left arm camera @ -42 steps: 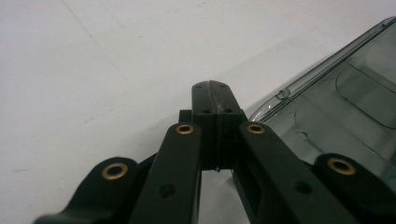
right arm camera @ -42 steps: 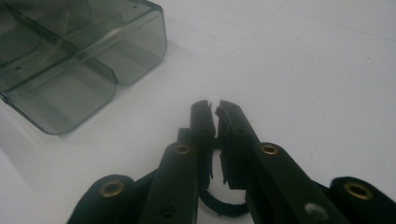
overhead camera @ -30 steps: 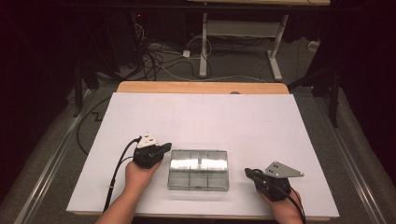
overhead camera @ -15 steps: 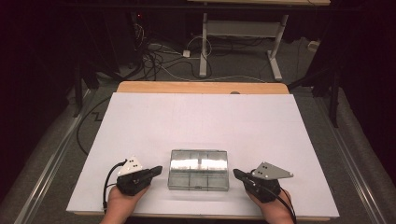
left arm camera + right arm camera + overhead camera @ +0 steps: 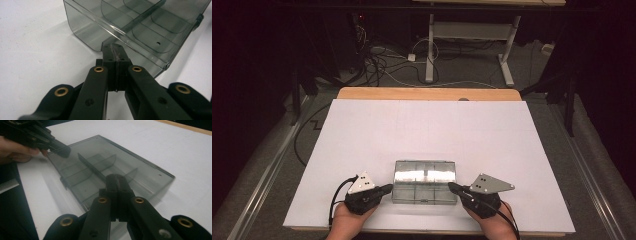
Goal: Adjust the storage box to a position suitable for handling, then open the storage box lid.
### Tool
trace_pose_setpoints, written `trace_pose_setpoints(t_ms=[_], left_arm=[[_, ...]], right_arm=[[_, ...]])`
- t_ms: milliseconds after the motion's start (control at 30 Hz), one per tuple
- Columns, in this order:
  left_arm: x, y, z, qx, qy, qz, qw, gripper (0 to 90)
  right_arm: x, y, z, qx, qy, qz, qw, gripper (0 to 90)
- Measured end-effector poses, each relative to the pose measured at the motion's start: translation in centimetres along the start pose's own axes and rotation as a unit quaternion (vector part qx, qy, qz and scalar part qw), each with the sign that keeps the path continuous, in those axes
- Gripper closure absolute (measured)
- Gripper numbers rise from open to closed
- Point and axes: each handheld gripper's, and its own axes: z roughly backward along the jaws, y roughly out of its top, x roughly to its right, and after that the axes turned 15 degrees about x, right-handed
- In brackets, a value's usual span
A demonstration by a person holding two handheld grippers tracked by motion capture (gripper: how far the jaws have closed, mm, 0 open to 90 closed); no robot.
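1. Lying flat near the near edge of the white table [image 5: 427, 125], a clear smoky compartment box [image 5: 425, 181] is seen with its lid shut; its long axis runs left to right, parallel to that edge.
2. Inner dividers are visible through its lid in the right gripper view [image 5: 105, 173].
3. The left gripper [image 5: 384, 189] is held low at the box's near left corner, pointed rightward and slightly away, with the hand [image 5: 346, 220] entering from the near edge.
4. Its jaws are pressed together with nothing between them; in the left gripper view [image 5: 115, 48] the tips are met by the box's wall.
5. The right gripper [image 5: 453, 188] is held at the near right corner, pointed leftward, mirrored to the other.
6. Its jaws are likewise closed on nothing, tips [image 5: 117, 178] just at the box's edge.
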Motion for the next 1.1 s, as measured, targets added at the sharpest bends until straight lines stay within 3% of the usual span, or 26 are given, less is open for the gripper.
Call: trace_pose_setpoints(t_ms=[300, 500, 767, 1100], left_arm=[[0.1, 0.1, -0.2, -0.002, -0.001, 0.0, 1.0, 87.7], [0.2, 0.1, 0.0, 0.014, 0.005, -0.004, 0.9999, 87.7], [-0.6, 0.0, 0.4, 0.037, 0.012, 0.02, 0.999, 87.8], [-0.3, 0.2, 0.6, 0.046, 0.014, 0.009, 0.9988, 87.8]], right_arm=[[-1.4, 0.4, -1.9, 0.0, 0.032, 0.002, 0.9995, 90.0], [-2.8, 0.3, -2.7, -0.002, 0.057, 0.012, 0.9983, 90.0], [-4.2, 0.4, -3.2, -0.004, 0.081, 0.012, 0.9967, 90.0], [-5.6, -0.1, -3.6, -0.014, 0.108, 0.015, 0.994, 90.0]])
